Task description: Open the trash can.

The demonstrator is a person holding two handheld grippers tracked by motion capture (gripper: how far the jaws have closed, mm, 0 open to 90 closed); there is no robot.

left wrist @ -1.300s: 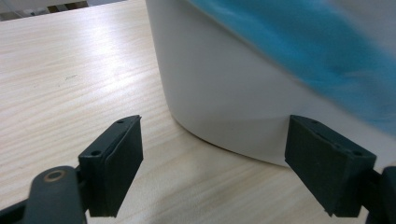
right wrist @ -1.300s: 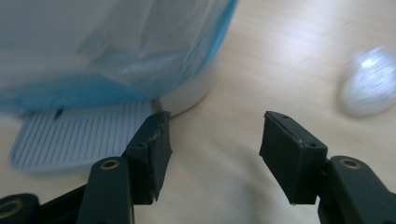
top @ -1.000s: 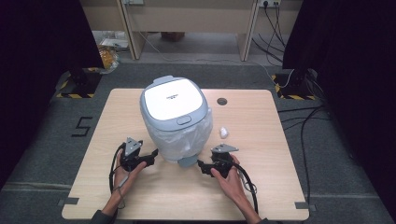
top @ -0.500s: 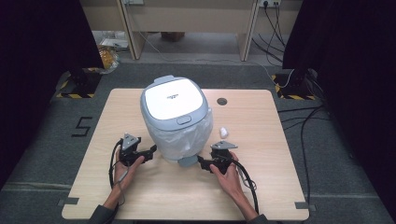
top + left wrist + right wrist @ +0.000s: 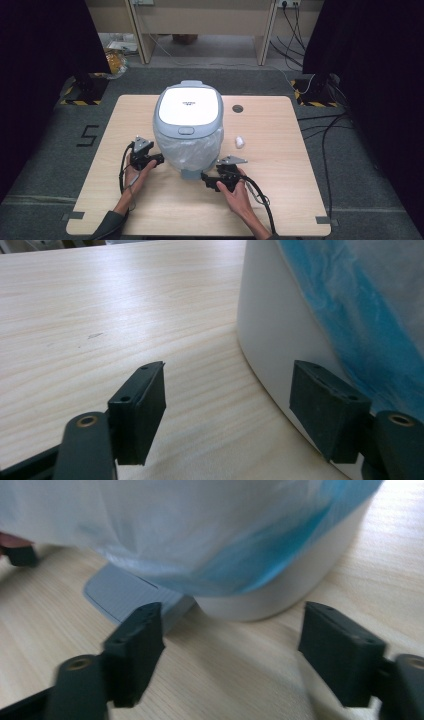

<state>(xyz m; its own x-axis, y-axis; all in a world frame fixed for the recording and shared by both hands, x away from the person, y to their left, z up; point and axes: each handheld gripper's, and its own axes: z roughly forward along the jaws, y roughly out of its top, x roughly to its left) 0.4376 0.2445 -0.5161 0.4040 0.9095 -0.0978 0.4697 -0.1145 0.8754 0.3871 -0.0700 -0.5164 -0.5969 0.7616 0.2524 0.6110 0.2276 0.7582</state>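
Observation:
A white bin with a grey lid (image 5: 189,107) stands mid-table, a translucent bluish liner bag (image 5: 192,147) hanging over its sides. A grey foot pedal (image 5: 189,174) sticks out at its front. My left gripper (image 5: 159,160) is open at the bin's lower left side. In the left gripper view its jaws (image 5: 230,410) stand wide, one pad beside the white wall (image 5: 270,330). My right gripper (image 5: 205,180) is open just right of the pedal. In the right gripper view its jaws (image 5: 235,655) frame the pedal (image 5: 125,592) and bin base (image 5: 280,595), with nothing held.
A small white object (image 5: 240,142) lies on the wooden table (image 5: 280,200) right of the bin. A round cable hole (image 5: 238,108) sits at the back right. Cables trail from both grippers toward the front edge.
Both grippers have edged slightly closer to the bin's base; the right one has shifted left toward the pedal. The bin has not moved.

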